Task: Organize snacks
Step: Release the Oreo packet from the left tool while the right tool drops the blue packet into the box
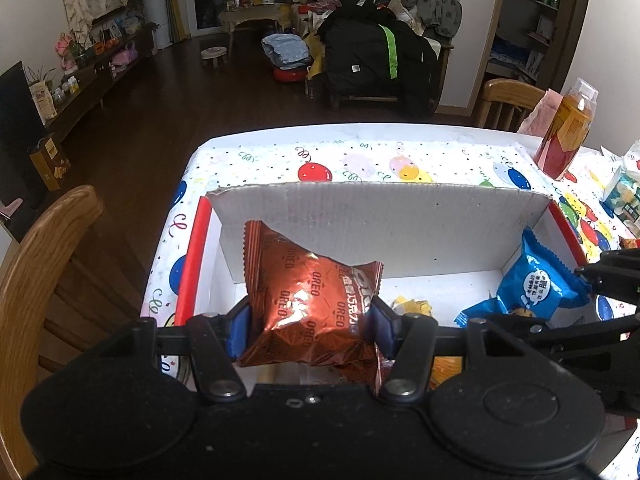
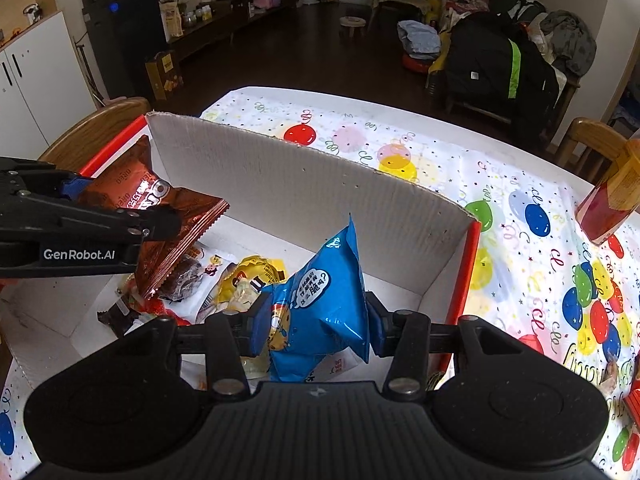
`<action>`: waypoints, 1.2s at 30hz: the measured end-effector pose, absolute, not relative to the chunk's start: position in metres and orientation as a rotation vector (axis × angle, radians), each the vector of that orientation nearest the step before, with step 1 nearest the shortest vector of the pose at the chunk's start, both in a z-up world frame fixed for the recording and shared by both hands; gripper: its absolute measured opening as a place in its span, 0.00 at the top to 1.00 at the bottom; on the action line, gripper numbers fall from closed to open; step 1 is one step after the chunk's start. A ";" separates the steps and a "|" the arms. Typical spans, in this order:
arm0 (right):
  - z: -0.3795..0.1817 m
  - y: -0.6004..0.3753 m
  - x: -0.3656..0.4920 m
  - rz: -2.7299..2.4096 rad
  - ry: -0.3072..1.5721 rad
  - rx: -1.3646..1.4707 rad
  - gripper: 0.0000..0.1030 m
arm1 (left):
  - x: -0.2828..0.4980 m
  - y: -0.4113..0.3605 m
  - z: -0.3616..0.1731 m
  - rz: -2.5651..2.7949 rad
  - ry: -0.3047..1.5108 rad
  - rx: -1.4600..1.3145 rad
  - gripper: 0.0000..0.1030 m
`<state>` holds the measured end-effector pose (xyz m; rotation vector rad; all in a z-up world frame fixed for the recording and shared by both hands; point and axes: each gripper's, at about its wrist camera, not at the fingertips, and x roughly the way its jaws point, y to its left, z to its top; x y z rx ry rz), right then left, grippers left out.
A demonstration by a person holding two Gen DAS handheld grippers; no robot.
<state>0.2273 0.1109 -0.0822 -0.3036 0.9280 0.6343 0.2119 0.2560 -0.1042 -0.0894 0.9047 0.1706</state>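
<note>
Snacks are mid-drop: my left gripper clamps the brown Oreo packet and my right gripper the blue packet over the cardboard box, so next I release both inside.

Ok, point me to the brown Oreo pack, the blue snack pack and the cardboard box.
brown Oreo pack (image 1: 310, 300): left wrist view, middle of wrapper.
blue snack pack (image 2: 320, 300): right wrist view, front of wrapper.
cardboard box (image 2: 280, 184): right wrist view, far inner wall.
</note>
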 end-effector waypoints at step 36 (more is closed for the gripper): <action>-0.013 0.047 0.175 0.685 0.770 -0.165 0.23 | 0.164 0.208 -0.044 0.144 0.766 -0.068 0.03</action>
